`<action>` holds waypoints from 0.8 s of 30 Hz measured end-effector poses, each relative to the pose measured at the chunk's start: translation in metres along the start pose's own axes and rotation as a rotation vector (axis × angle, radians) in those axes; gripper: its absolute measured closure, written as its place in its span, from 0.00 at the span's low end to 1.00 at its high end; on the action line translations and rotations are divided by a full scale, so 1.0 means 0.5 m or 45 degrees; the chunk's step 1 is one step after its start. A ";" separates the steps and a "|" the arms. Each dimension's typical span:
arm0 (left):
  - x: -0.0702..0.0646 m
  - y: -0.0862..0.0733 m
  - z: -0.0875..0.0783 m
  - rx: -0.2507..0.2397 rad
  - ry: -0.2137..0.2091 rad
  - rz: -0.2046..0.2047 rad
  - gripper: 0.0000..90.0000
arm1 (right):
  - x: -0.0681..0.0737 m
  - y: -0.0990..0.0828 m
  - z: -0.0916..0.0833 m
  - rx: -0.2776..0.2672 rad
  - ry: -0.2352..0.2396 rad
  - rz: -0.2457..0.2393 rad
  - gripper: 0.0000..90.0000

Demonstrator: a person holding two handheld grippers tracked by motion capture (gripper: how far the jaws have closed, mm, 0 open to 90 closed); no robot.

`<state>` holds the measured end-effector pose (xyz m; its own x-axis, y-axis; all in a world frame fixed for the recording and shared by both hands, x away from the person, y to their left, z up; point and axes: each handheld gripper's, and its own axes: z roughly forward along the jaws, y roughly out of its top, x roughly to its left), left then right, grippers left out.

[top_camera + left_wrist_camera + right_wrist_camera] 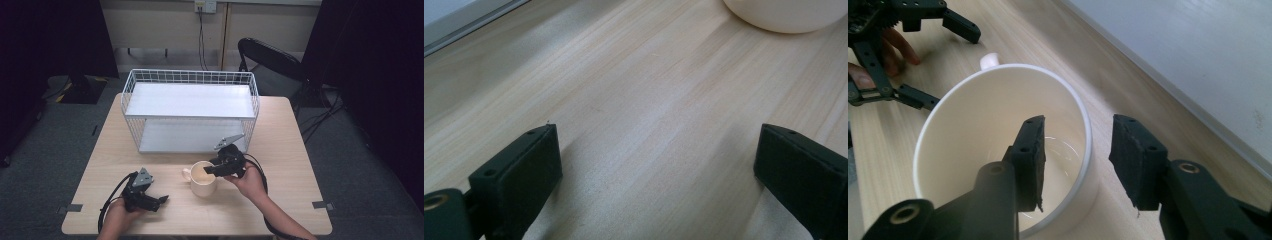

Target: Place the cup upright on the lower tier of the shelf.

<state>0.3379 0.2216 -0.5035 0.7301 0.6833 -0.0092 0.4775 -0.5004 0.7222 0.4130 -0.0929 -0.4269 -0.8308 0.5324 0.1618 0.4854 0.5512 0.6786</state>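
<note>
Currently right tool (pixel 1075 160) straddles cream mug (pixel 973 130) rim, jaws spread, not yet pinching. Left tool (pixel 162 199) rests on desk (pixel 280 150), jaws spread, empty.

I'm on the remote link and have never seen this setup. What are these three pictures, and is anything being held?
No robot arm here: a person holds a two-jaw gripper in each hand. The high view looks down on a wooden table with a white wire shelf rack and a cream mug. The other two pictures come from cameras riding on the grippers. The left gripper is open over bare wood, holding nothing. The right gripper straddles the mug's wall, one jaw inside and one outside, with a gap, so nothing is gripped yet.
</note>
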 end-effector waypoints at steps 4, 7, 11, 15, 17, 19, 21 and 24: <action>0.000 0.000 0.000 0.000 0.001 0.000 0.05 | 0.001 -0.002 0.005 0.013 -0.004 0.017 0.72; 0.000 0.000 0.000 0.000 0.000 0.000 0.05 | 0.001 -0.002 0.007 0.027 -0.017 0.016 0.74; 0.000 0.000 0.000 0.000 0.001 0.000 0.05 | 0.002 -0.003 0.009 0.032 -0.023 0.020 0.80; 0.000 0.000 0.000 0.001 0.001 0.000 0.05 | 0.005 -0.001 0.011 0.049 -0.058 0.018 0.83; 0.000 0.000 0.000 0.001 0.001 0.000 0.05 | 0.005 -0.001 0.013 0.057 -0.069 0.025 0.84; 0.000 0.000 0.000 0.001 0.001 0.000 0.05 | 0.005 0.000 0.016 0.070 -0.075 0.026 0.86; 0.000 0.000 0.000 0.001 0.001 0.000 0.05 | 0.004 -0.001 0.019 0.079 -0.078 0.017 0.86; 0.000 0.000 0.000 0.001 0.001 0.000 0.05 | 0.005 0.001 0.022 0.101 -0.087 0.000 0.86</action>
<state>0.3380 0.2216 -0.5035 0.7295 0.6839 -0.0085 0.4780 -0.5010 0.7215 0.4139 -0.0844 -0.4341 -0.8117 0.5734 0.1108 0.5076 0.5988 0.6195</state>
